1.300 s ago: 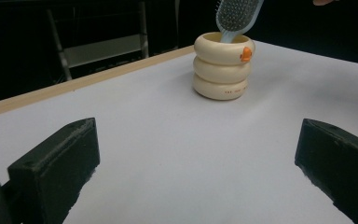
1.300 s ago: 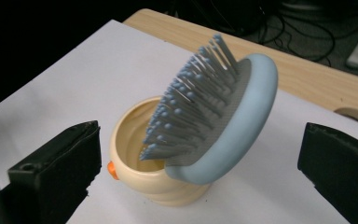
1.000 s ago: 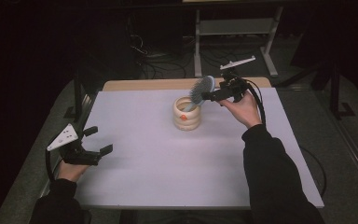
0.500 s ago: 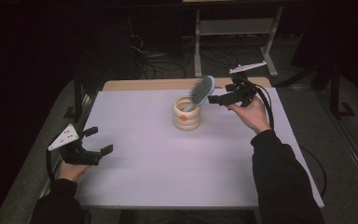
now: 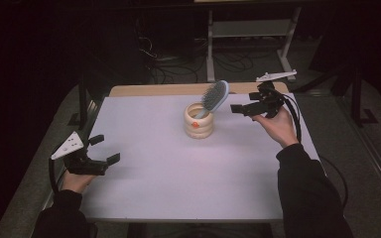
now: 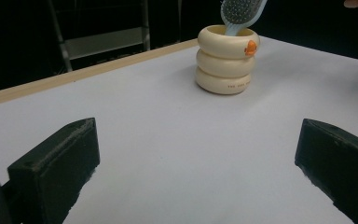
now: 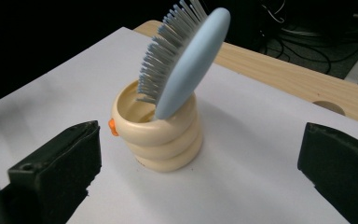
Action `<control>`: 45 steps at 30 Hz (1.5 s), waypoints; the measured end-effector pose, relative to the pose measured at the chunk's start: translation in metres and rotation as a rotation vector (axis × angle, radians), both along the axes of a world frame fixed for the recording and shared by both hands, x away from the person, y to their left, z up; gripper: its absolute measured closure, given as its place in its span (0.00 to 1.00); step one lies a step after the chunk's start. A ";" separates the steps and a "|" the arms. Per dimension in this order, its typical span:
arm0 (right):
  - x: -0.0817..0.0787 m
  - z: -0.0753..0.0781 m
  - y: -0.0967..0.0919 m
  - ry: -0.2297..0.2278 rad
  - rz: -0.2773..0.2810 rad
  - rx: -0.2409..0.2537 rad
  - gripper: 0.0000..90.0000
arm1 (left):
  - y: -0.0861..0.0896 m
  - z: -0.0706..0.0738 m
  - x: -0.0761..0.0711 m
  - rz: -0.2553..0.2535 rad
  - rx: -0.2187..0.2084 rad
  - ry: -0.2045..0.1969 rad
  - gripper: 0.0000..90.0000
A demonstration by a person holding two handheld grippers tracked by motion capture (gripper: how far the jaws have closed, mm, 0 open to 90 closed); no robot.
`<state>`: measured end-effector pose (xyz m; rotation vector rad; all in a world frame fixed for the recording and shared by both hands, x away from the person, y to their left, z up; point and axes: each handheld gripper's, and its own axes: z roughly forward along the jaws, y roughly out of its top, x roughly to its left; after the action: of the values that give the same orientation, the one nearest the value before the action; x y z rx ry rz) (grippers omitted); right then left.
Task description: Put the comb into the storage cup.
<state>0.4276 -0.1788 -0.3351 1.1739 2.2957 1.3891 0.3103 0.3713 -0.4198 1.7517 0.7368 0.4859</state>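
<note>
A cream ringed cup (image 5: 198, 121) (image 6: 225, 60) (image 7: 161, 135) with an orange mark stands on the white table top (image 5: 178, 168). A light blue hairbrush (image 5: 215, 97) (image 7: 186, 60) (image 6: 238, 14) leans in it, handle down, bristles facing left in the high view. My right gripper (image 5: 239, 109) (image 7: 200, 163) hovers open just right of the cup, apart from the brush. Far off at the table's left edge, my left gripper (image 5: 105, 150) (image 6: 200, 168) is open and holds nothing.
A bare wooden strip (image 5: 168, 89) runs along the table's far edge, with a round hole (image 7: 328, 107) in it. A metal frame (image 5: 248, 29) and cables stand on the dark floor behind.
My right gripper has let go of the hairbrush and drawn back to the right, opening. The brush now leans in the cup alone. The left gripper has not moved.
</note>
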 end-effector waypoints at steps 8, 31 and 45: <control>-0.008 -0.008 -0.013 0.002 -0.010 0.006 0.00 | 0.000 -0.001 0.001 -0.002 0.001 0.002 0.00; -0.042 -0.053 -0.029 0.022 -0.013 -0.026 0.00 | -0.001 -0.003 0.002 -0.007 0.007 0.016 0.00; -0.065 -0.058 -0.039 -0.021 -0.019 -0.017 0.00 | -0.002 -0.004 0.002 -0.010 0.014 0.022 0.00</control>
<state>0.3627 -0.2183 -0.3934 1.1677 2.2714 1.3659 0.3118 0.3692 -0.4233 1.7757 0.7408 0.4670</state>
